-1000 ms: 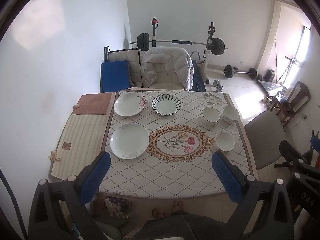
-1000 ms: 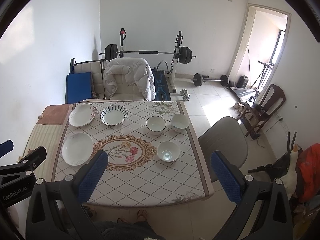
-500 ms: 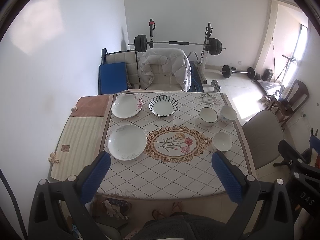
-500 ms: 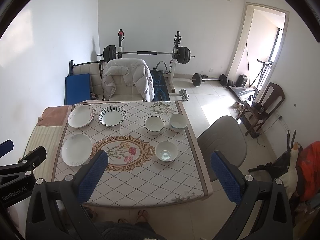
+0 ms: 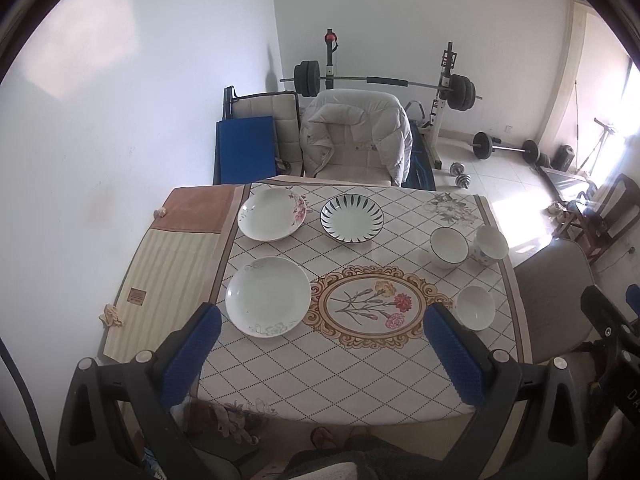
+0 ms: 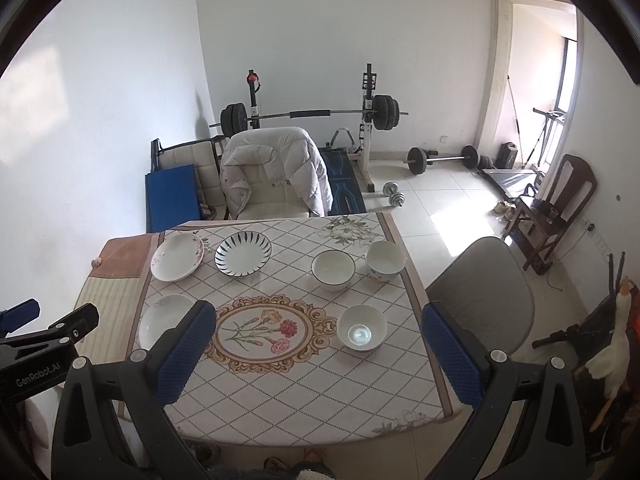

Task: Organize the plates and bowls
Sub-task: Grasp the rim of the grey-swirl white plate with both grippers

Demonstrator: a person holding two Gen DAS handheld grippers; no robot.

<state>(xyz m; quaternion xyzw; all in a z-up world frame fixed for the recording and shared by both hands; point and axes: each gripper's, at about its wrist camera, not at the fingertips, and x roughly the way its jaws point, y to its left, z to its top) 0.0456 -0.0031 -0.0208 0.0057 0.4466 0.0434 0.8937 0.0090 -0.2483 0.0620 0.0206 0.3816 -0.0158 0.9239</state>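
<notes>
Both grippers sit closer to the table [image 5: 352,384] than a sec ago, w/ plates and bowls looming larger in each view. Your left gripper [image 5: 320,340] is spread wide and holds nothing; right gripper [image 6: 320,340] likewise. Landmark: the flower medallion [image 5: 372,304] at the cloth's centre. Plain plate [image 5: 267,295] lies just left of it, floral plate [image 5: 272,216] and striped plate [image 5: 352,218] beyond it; small bowl [image 6: 361,327] just right of it, rimmed bowl [image 6: 333,269] and patterned bowl [image 6: 385,259] farther back-right. Plain plate is nearest your left gripper, just off its left finger; small bowl is nearest your right. Prob. best: come in low, pinch the rim squarely, lift level before stacking.
</notes>
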